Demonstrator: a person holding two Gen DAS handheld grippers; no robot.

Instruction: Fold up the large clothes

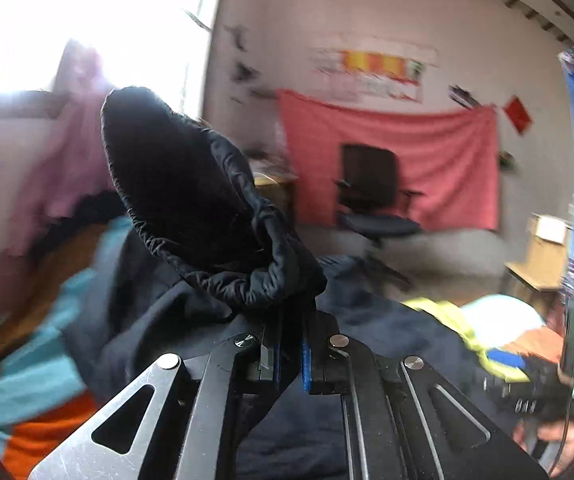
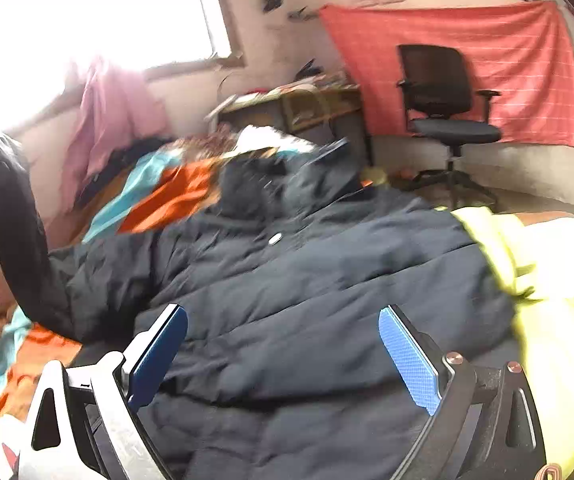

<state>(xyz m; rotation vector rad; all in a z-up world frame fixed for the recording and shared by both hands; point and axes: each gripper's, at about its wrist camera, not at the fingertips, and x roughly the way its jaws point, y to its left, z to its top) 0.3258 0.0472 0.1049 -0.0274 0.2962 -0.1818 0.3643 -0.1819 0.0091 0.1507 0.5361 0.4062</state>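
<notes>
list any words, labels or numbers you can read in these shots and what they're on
None can be read.
Wall poster: red and yellow print, too blurred to read.
Red diamond sign: no characters can be made out.
Dark jacket: one small pale button, no legible label.

One navy jacket (image 2: 307, 280), one office chair (image 2: 443, 96), one red wall cloth (image 2: 507, 60), two grippers.

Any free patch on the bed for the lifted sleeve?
The dark jacket front is the only open spot, bordered by the yellow garment on the right and the orange-teal bedspread on the left. The head end near the collar is cluttered. The right hand-held gripper hovers open; the left hand-held gripper holds the sleeve.
</notes>
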